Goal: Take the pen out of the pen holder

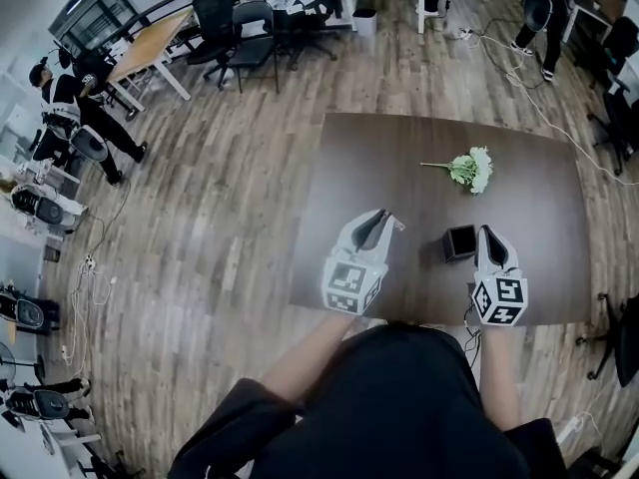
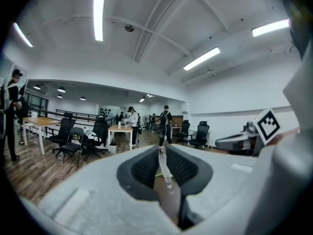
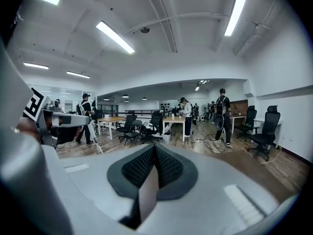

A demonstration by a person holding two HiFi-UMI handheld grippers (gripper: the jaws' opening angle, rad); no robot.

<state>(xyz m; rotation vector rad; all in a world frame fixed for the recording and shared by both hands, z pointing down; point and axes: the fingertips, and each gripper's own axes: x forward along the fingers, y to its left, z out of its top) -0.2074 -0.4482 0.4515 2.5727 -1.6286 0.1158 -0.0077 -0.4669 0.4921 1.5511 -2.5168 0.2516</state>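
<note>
A small black square pen holder [image 1: 459,241] stands on the dark brown table [image 1: 399,158], near its front edge. My left gripper [image 1: 382,215] is to the left of the holder and apart from it. It is shut on a thin, pale pen [image 2: 166,173], which runs along between the pads and sticks out a little at the tips. My right gripper [image 1: 489,233] hovers just right of the holder. Its pads [image 3: 168,168] meet at the tip with nothing between them.
A pale green artificial flower [image 1: 469,169] lies on the table beyond the holder. Wood floor surrounds the table. Desks and black office chairs [image 1: 240,28] stand at the far side, with cables [image 1: 539,108] on the floor at right. Several people [image 2: 165,124] stand farther off.
</note>
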